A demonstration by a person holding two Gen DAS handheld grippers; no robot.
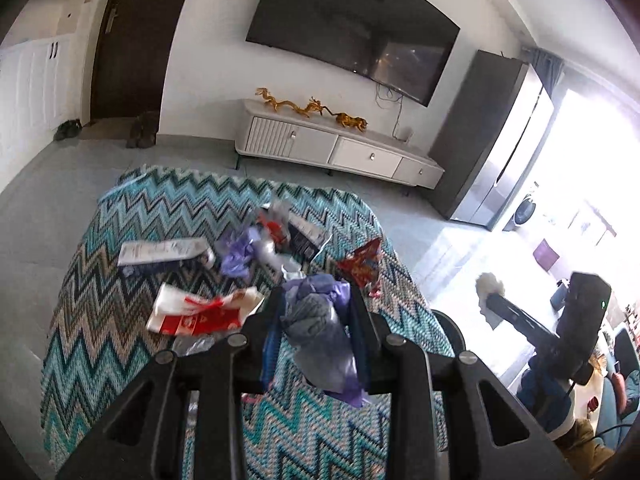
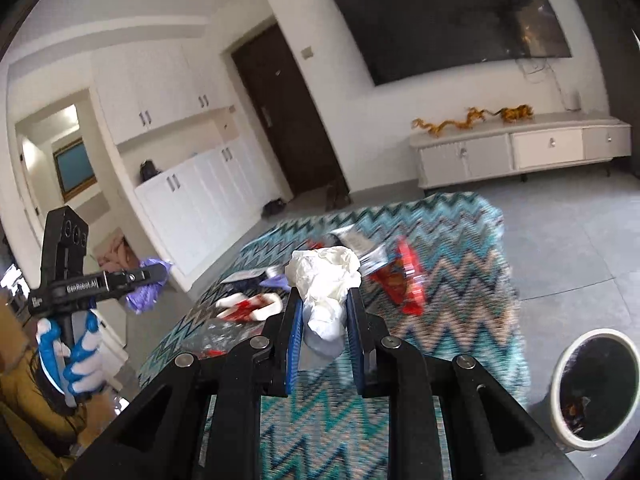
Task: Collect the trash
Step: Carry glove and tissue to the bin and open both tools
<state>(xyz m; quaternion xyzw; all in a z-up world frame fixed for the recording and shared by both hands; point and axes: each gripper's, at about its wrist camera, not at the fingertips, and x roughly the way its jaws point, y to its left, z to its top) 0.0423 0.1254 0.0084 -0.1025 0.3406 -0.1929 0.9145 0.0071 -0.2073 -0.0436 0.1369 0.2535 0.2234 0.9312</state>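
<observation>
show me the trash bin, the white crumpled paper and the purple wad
trash bin (image 2: pixel 560 364): right wrist view, on its white rim
white crumpled paper (image 2: pixel 324 276): right wrist view, on its upper bulge above the fingers
purple wad (image 1: pixel 316 312): left wrist view, on its middle between the fingers

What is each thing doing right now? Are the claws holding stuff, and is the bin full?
Left claw: shut on purple wad, lifted off the table.
Right claw: shut on white wad.
Trash bin: on the floor, open, dark-lined, some trash at the bottom.
Red snack wrapper: lying on the zigzag cloth.
Red-and-white bag: lying flat on the cloth.
TV: off.
Dark door: closed.
</observation>
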